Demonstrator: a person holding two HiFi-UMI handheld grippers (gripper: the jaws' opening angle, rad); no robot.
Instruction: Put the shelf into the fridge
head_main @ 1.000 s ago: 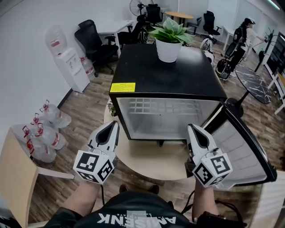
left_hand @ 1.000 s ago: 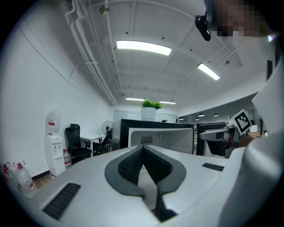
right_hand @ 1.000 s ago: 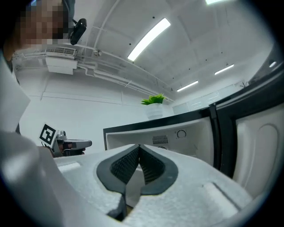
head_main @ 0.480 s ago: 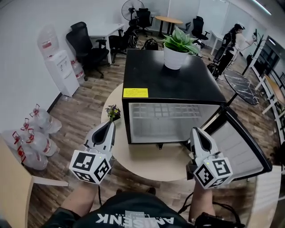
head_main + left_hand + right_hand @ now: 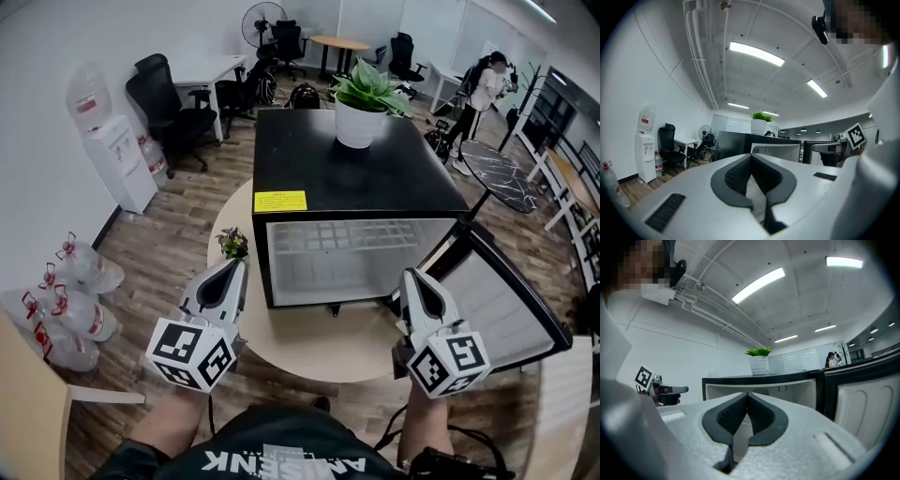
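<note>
Left claw (image 5: 234, 267) and right claw (image 5: 411, 277) both closed, empty; shelf (image 5: 356, 234) ahead between them, inside the fridge (image 5: 356, 178); risk: my careless reach could tilt it off its ledges, or clip the door (image 5: 511, 300) beside my right claw.

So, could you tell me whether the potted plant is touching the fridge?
Touching. The head view shows the potted plant standing directly on the black top of the fridge.

White capitals run upside down across the person's dark top (image 5: 286, 462), ending "SENK". The yellow label (image 5: 280, 201) on the fridge (image 5: 309, 169) is too small to read.
</note>
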